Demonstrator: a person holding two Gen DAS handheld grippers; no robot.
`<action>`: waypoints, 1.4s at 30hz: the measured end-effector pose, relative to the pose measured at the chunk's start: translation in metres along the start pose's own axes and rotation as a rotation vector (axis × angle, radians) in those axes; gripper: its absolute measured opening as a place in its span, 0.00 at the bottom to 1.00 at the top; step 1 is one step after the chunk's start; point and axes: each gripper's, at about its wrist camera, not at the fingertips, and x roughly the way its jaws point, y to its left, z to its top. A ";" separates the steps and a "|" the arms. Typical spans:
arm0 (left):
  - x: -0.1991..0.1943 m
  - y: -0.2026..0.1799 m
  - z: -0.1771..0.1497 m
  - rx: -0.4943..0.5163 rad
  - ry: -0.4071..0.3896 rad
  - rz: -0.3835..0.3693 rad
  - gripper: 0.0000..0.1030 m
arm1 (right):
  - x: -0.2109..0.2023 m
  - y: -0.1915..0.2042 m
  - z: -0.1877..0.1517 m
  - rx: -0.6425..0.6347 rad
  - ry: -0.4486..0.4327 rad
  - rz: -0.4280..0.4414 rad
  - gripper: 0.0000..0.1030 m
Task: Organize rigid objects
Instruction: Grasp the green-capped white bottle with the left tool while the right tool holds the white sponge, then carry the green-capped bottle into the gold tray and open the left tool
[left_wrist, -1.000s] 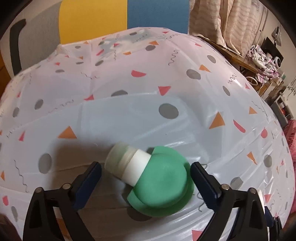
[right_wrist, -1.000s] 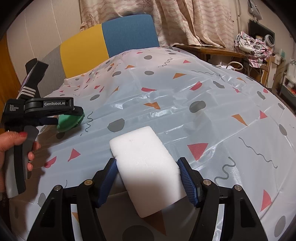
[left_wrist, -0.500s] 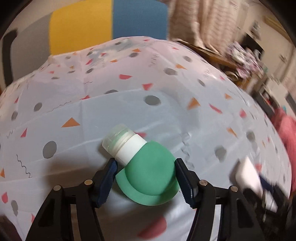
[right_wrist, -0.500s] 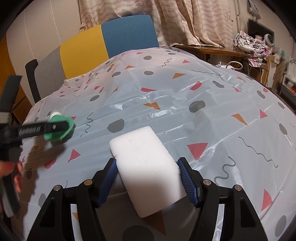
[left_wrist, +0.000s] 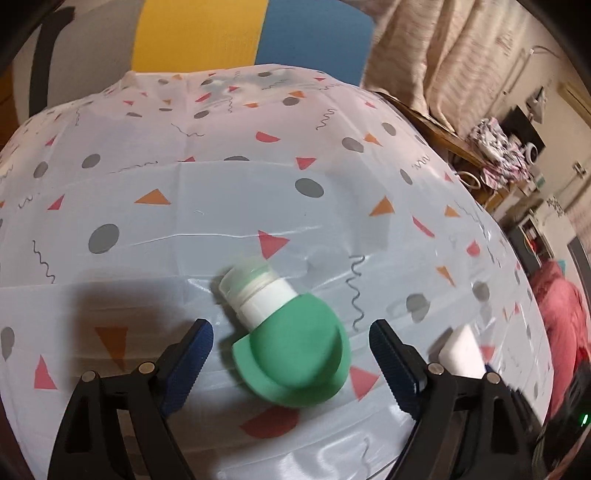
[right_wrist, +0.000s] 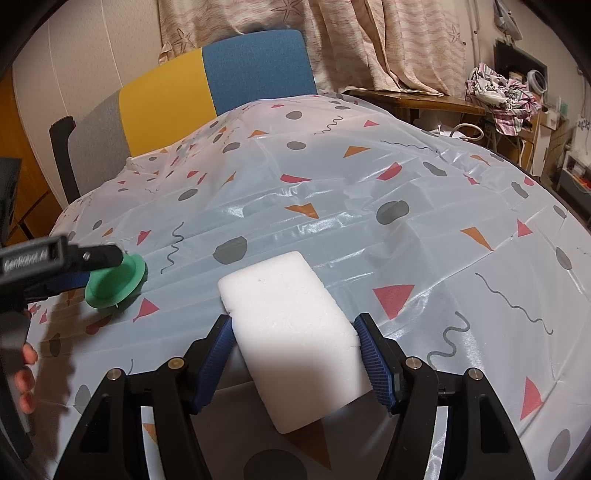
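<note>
The left tongs (left_wrist: 291, 345) stand wide apart, and they have just been opening. The green bottle (left_wrist: 291, 354) lies on its side between their two arms, and no pad touches it. Its white neck and clear cap point away from the tongs. I think it lies there because the person has put it down on the tabletop (left_wrist: 221, 206) and let it go, so it can stay in its new spot. The right tongs (right_wrist: 293, 345) are clamped on the white block (right_wrist: 291, 332). The blue pads press on both of its sides, and the far end of the block sticks out past them. I think this hand holds on so the block can go next to the green bottle, which sits off to its left.
</note>
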 end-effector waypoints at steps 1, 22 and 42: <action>0.002 -0.003 0.002 -0.003 0.000 0.006 0.86 | 0.000 0.000 0.000 0.000 0.000 0.000 0.66; 0.013 0.003 -0.005 -0.012 0.018 -0.027 0.57 | 0.000 0.002 -0.001 -0.010 -0.003 -0.011 0.66; -0.053 -0.003 -0.067 -0.027 -0.076 -0.172 0.55 | 0.002 0.009 -0.002 -0.043 0.001 -0.052 0.66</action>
